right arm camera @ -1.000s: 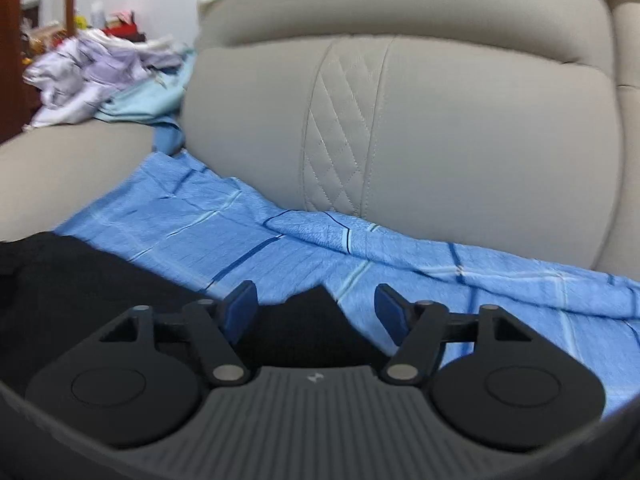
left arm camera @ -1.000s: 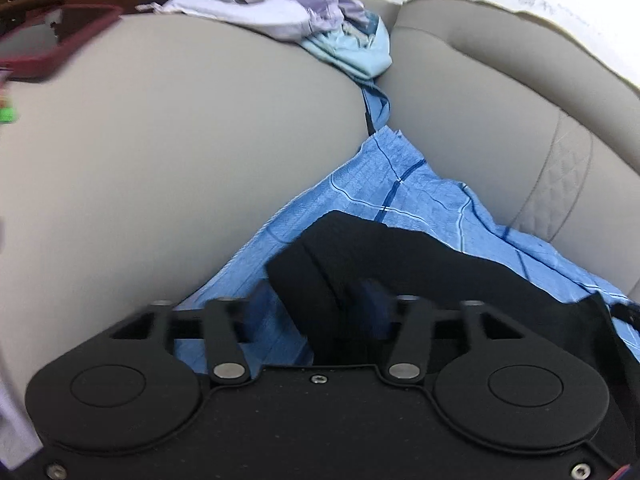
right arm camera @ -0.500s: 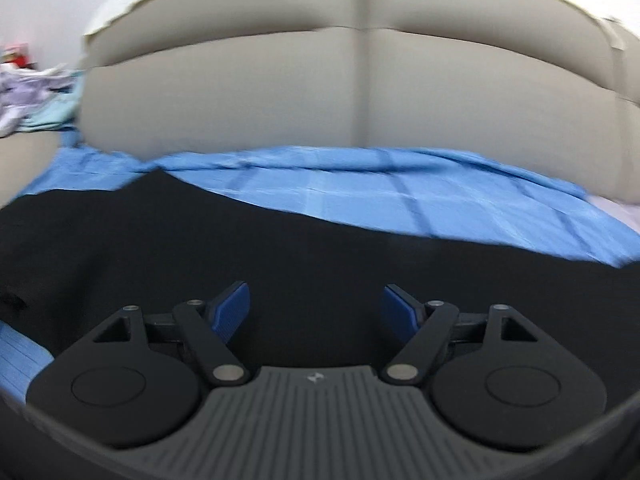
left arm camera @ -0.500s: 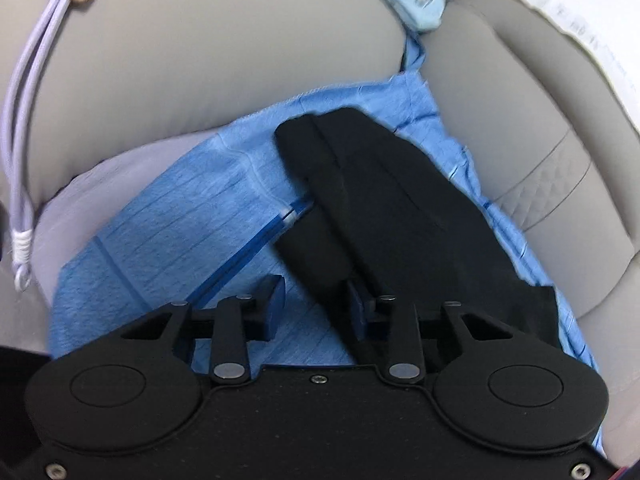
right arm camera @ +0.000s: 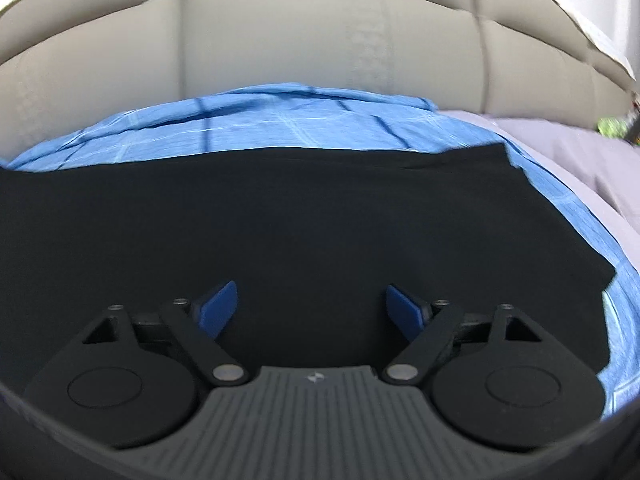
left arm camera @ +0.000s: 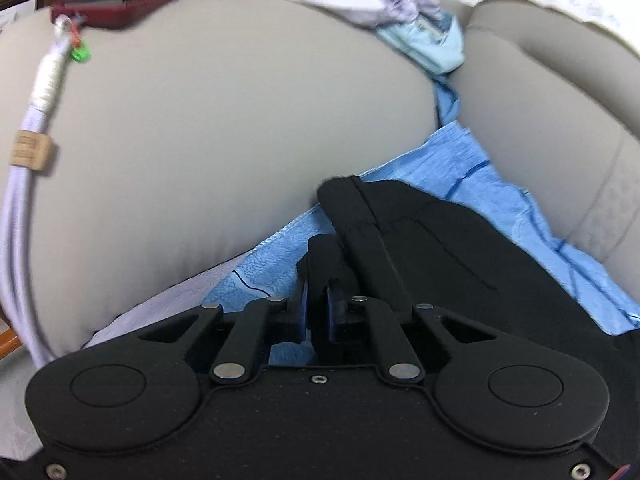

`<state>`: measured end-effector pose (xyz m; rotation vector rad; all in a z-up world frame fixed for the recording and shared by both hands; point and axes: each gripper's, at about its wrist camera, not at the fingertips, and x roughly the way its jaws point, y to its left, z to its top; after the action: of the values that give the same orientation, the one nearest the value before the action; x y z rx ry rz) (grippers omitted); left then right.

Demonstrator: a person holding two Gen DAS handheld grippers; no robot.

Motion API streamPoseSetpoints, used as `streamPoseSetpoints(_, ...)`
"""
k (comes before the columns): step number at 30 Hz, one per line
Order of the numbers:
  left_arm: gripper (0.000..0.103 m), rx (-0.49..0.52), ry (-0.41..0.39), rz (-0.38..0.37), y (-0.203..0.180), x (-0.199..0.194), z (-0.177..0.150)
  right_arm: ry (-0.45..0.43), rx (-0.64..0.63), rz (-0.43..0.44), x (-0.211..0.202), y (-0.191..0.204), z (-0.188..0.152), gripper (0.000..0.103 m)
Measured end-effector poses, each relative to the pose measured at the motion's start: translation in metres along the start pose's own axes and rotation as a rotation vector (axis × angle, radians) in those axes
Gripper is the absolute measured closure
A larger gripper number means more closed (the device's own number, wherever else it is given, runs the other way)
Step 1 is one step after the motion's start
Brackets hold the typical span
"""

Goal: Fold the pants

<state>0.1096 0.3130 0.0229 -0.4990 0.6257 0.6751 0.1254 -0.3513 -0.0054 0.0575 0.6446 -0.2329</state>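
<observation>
The left gripper (left arm camera: 316, 304), a black two-finger tool with blue pads, is closing its jaws right now, and a fold of the black fabric pants (left arm camera: 432, 248) sits between them: the pads are down to a narrow gap with dark cloth pinched in it, at the near corner of the waistband end. That band of thicker black cloth runs up and away from the fingers toward the seam of the sofa.

The pants lie spread on a light blue checked sheet (left arm camera: 468, 160) that covers the seat of a beige leather sofa (left arm camera: 224, 120). In the left wrist view the sofa's rounded armrest bulges large on the left, with a pale lilac cord (left arm camera: 24, 152) hanging over it, a tan tag clipped on and a small green clip near the top. At the far end sits a heap of crumpled lilac and pale blue laundry (left arm camera: 384, 0), and a dark red tray edge (left arm camera: 132, 4) shows at the top left.

Over on the other side, the right gripper (right arm camera: 312, 306) hovers low over the black pants (right arm camera: 280, 220), its jaws opening wide, blue pads (right arm camera: 218, 304) far apart. Nothing is clamped between them; the flat black cloth simply lies beneath. The pants stretch across the whole width of that view, their far edge straight against the blue sheet (right arm camera: 280, 124), with one square corner at the right. The sofa backrest (right arm camera: 280, 40) rises behind, and a pale grey cloth (right arm camera: 560, 152) lies at the right edge.
</observation>
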Motion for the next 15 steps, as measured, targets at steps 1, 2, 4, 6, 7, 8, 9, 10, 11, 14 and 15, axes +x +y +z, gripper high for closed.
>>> streamPoseSetpoints(1,0.094,0.011,0.008,0.013,-0.002,0.007,0.000,0.000,0.009,-0.024,0.003,-0.007,0.001,0.012)
streamPoseSetpoints(2,0.093,0.025,0.003,0.028,-0.005,0.009,-0.002,-0.001,0.024,-0.046,0.004,-0.015,0.001,0.012)
streamPoseSetpoints(4,0.089,0.068,-0.011,0.061,-0.012,0.007,-0.003,0.008,0.083,-0.065,0.007,-0.034,0.002,0.011)
streamPoseSetpoints(6,0.087,0.110,-0.050,0.110,-0.017,-0.004,-0.003,0.009,0.128,-0.112,0.010,-0.052,0.001,0.009)
streamPoseSetpoints(7,0.086,0.129,-0.084,0.130,-0.018,-0.013,-0.003,0.014,0.164,-0.126,0.013,-0.062,0.002,0.008)
streamPoseSetpoints(8,0.082,0.135,-0.115,0.130,-0.018,-0.022,-0.001,0.017,0.186,-0.135,0.015,-0.069,0.004,0.008)
streamPoseSetpoints(9,0.078,0.131,-0.143,0.114,-0.016,-0.032,0.002,0.019,0.188,-0.151,0.018,-0.072,0.006,0.007)
streamPoseSetpoints(10,0.070,0.113,-0.167,0.082,-0.014,-0.041,0.005,0.021,0.187,-0.169,0.021,-0.076,0.008,0.006)
streamPoseSetpoints(11,0.064,0.094,-0.184,0.049,-0.012,-0.049,0.008,0.021,0.192,-0.177,0.024,-0.079,0.009,0.005)
streamPoseSetpoints(14,0.050,0.073,-0.156,-0.081,-0.016,-0.059,0.017,0.026,0.234,-0.180,0.027,-0.087,0.011,0.003)
streamPoseSetpoints(15,0.049,0.073,-0.124,-0.110,-0.018,-0.055,0.019,0.024,0.234,-0.183,0.028,-0.086,0.011,0.004)
